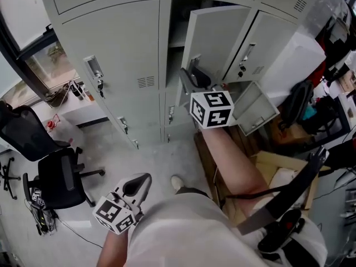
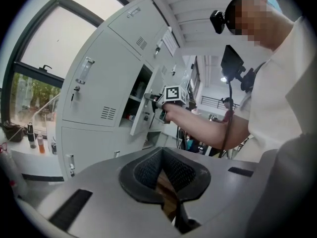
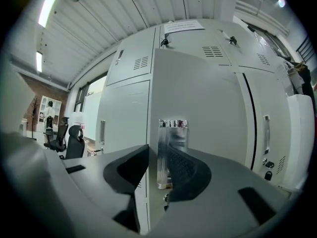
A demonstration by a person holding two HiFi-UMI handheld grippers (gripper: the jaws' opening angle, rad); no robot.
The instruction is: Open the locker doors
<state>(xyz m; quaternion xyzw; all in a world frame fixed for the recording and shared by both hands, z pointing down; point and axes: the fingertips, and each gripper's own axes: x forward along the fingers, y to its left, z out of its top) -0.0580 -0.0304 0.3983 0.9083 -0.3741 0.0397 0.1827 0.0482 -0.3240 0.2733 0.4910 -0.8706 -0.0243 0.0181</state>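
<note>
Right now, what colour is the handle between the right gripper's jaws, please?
Shiny silver door handle; best in right gripper view.

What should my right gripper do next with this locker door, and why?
Probably pull the handle toward you so the middle door swings wide. The right gripper appears to have its jaws closed on that handle, and the door stands only partly open, so part of the compartment behind it is covered. The left gripper hangs low, jaws together, empty.
</note>
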